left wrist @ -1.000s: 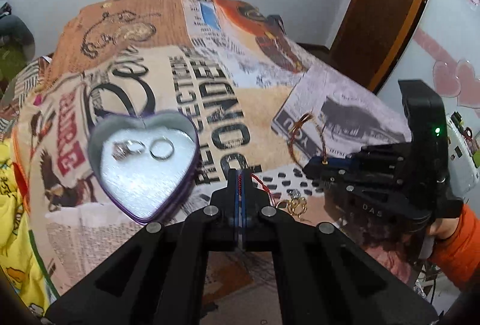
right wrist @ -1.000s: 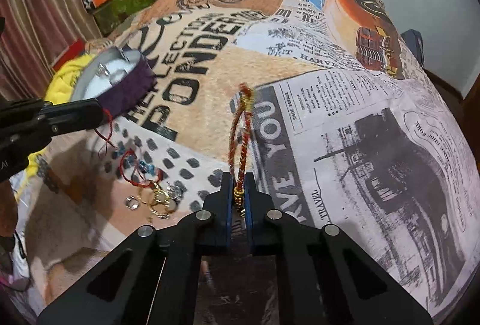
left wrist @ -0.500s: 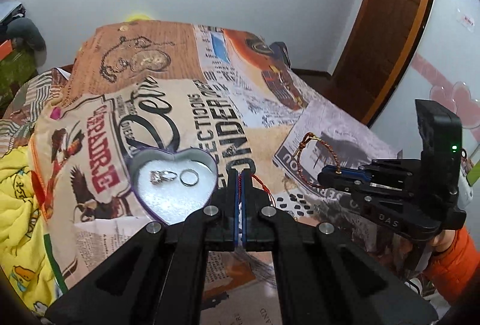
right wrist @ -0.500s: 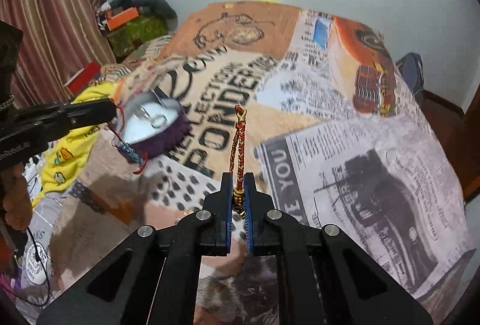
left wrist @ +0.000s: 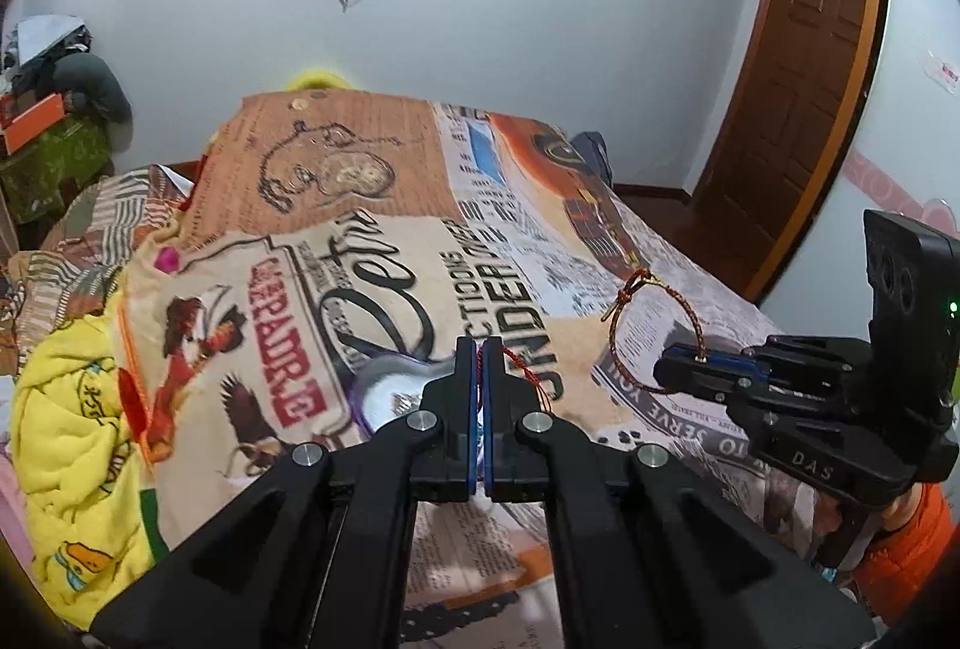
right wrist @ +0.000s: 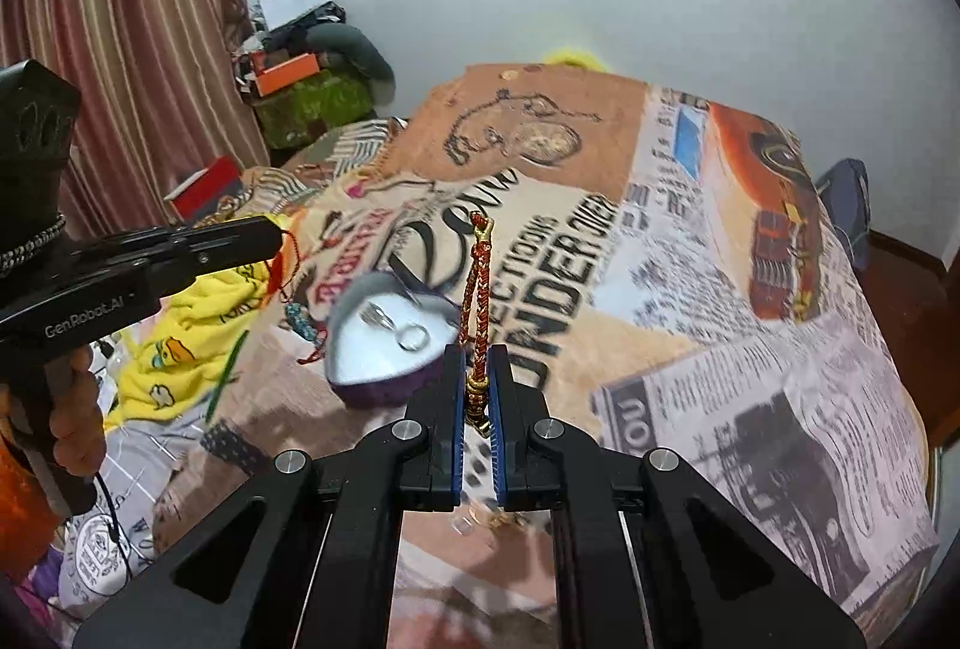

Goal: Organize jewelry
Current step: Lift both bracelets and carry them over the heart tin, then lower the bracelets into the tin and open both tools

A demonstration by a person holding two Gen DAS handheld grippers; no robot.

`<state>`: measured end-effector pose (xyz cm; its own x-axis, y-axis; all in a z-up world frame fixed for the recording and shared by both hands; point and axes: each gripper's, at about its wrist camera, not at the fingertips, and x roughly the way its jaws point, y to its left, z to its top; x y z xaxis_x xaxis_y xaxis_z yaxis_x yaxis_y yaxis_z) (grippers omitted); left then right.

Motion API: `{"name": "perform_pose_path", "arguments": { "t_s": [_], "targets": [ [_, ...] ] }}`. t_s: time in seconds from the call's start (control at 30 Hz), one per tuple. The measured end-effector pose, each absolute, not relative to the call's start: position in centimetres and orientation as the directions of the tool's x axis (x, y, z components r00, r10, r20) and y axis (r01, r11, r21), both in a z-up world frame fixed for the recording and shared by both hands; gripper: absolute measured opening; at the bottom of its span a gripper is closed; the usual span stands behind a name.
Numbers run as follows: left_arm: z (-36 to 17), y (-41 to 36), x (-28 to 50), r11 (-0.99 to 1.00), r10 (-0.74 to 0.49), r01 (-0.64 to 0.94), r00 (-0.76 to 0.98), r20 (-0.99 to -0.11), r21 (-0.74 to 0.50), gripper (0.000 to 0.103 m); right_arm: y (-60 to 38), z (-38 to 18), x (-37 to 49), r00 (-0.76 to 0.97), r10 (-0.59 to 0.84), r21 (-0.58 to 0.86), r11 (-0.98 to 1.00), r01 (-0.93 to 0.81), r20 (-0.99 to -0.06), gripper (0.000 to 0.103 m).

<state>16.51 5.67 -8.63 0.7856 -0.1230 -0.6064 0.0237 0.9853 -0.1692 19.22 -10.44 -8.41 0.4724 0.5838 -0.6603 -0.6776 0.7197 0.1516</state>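
Note:
My left gripper (left wrist: 480,349) is shut on a thin red cord bracelet (left wrist: 528,370); in the right wrist view it (right wrist: 273,244) hangs with a blue beaded charm (right wrist: 298,318). My right gripper (right wrist: 477,358) is shut on a red-and-gold braided bracelet (right wrist: 477,283), which stands up as a loop; it also shows in the left wrist view (left wrist: 654,331). A heart-shaped tin (right wrist: 384,343) with purple sides lies on the bed below both, holding two silver rings (right wrist: 414,336). In the left wrist view the tin (left wrist: 390,385) is partly hidden behind my fingers.
A printed newspaper-pattern bedspread (right wrist: 690,289) covers the bed. A yellow blanket (left wrist: 78,445) lies at the left edge. Loose small jewelry (right wrist: 498,520) lies under my right gripper. A wooden door (left wrist: 798,79) is at the right, and a cluttered stand (right wrist: 300,85) by the curtain.
Both grippers have lifted up and away from the bed with their bracelets. The tin now looks smaller and sits lower in both views.

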Motion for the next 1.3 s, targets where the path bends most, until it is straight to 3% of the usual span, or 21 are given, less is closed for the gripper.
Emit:
{"name": "perform_pose_path", "arguments": {
  "t_s": [0.37,0.73,1.3],
  "targets": [
    [-8.5,8.4,17.1,0.986,-0.083,-0.020,0.806,-0.586,-0.166,0.000,-6.6,-8.5,19.6,0.428,0.629,0.184,0.675,-0.714,-0.649,0.006],
    [-12.4,9.8,19.4,0.963,-0.169,-0.009,0.756,-0.633,-0.269,0.000,-3.6,-11.4,20.7,0.323,0.649,0.245,0.628,-0.738,-0.689,0.006],
    [-15.8,9.5,21.0,0.976,-0.156,-0.004,0.686,-0.711,-0.218,0.000,-1.8,-14.5,21.9,0.260,0.605,0.249,0.627,-0.738,-0.753,0.006]
  ]
}}
